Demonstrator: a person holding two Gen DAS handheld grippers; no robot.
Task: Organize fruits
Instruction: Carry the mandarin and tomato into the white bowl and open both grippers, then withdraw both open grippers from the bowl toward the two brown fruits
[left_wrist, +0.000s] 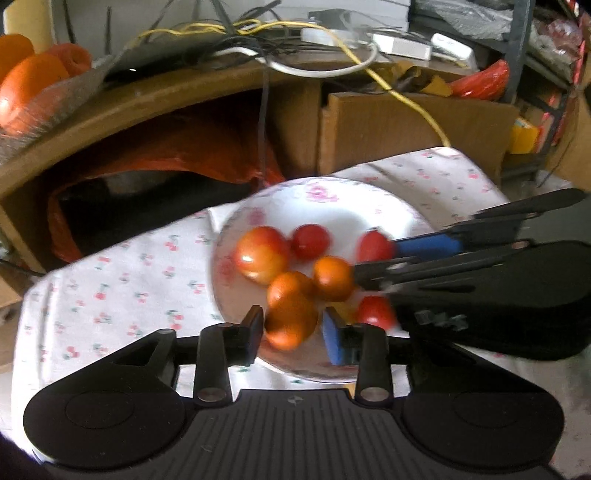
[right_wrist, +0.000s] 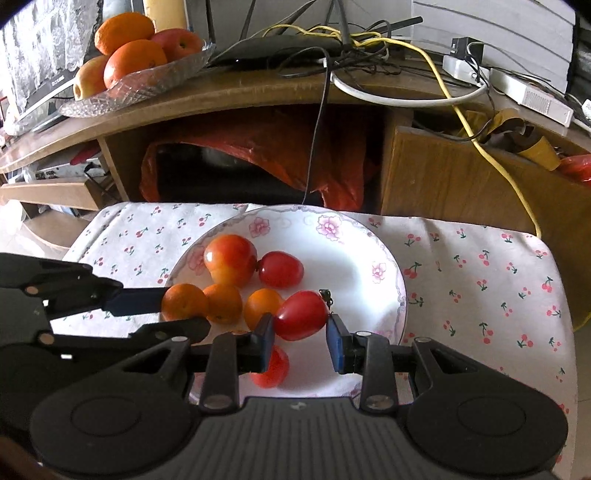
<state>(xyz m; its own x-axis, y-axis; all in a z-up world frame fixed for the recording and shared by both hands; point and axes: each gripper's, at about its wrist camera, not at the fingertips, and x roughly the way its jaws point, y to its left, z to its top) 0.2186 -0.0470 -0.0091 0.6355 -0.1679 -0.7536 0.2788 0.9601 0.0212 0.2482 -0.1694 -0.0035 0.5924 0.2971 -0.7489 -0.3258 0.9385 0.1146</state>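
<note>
Blur softens the left wrist view, where the left gripper (left_wrist: 293, 329) stands part open around a small orange (left_wrist: 290, 325) over the near side of the floral plate (left_wrist: 332, 205), contact between pads and fruit being impossible to confirm, while the right gripper's body hides part of a red tomato (left_wrist: 375, 312). In the right wrist view the right gripper (right_wrist: 301, 338) is narrowly open with its pads against a red tomato (right_wrist: 301, 314) on the plate (right_wrist: 369, 240); another red fruit (right_wrist: 271, 367) is half hidden behind its left finger.
</note>
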